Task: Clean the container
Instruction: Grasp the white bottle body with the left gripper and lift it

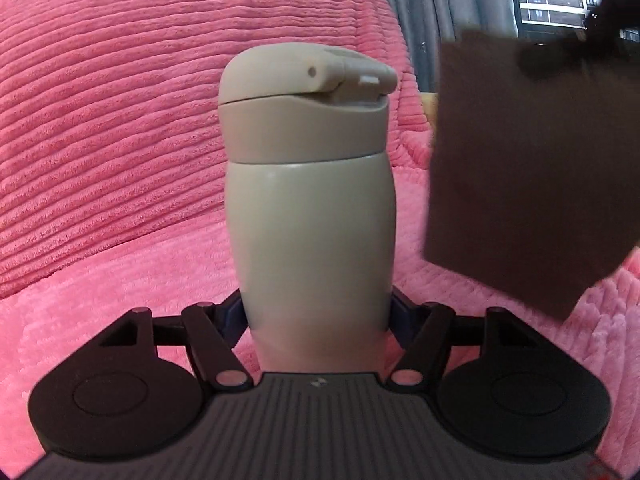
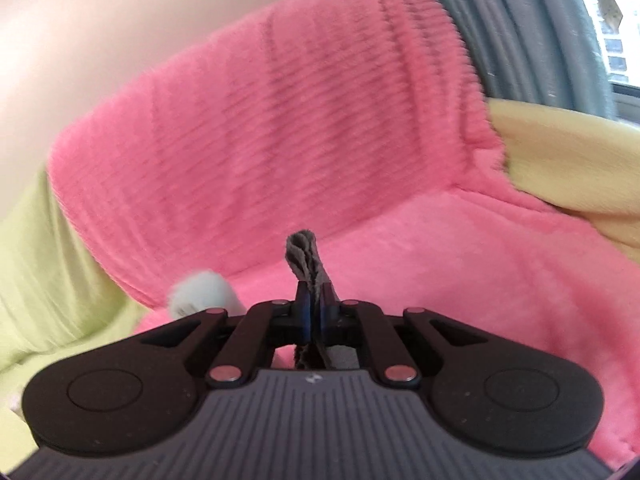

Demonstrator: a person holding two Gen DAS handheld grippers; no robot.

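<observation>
Bottle (image 1: 310,208) stands upright on our pink blanket (image 1: 100,160), its long axis vertical, its lid (image 1: 304,100) closed on top. It fills the middle of the left wrist view, and the left gripper (image 1: 316,316) has its jaws drawn in against the lower body on both sides, so we judge it held. The fingertips themselves are mostly hidden behind the bottle.

Next in size is the brown cloth (image 1: 532,168), hanging flat to the bottle's right in that view, close beside it but apart. A dark blurred shape at its top edge we take to be the right gripper; it is too smeared to read there.

In the right wrist view the right gripper (image 2: 314,312) is pinched closed on the cloth's folded edge (image 2: 302,256). The bottle barely shows here: a pale blurred patch low at the left may be it, but we cannot tell.

So the wipe turns on bringing the cloth sideways to the bottle's wall. The bottle's far side and base are hidden.
</observation>
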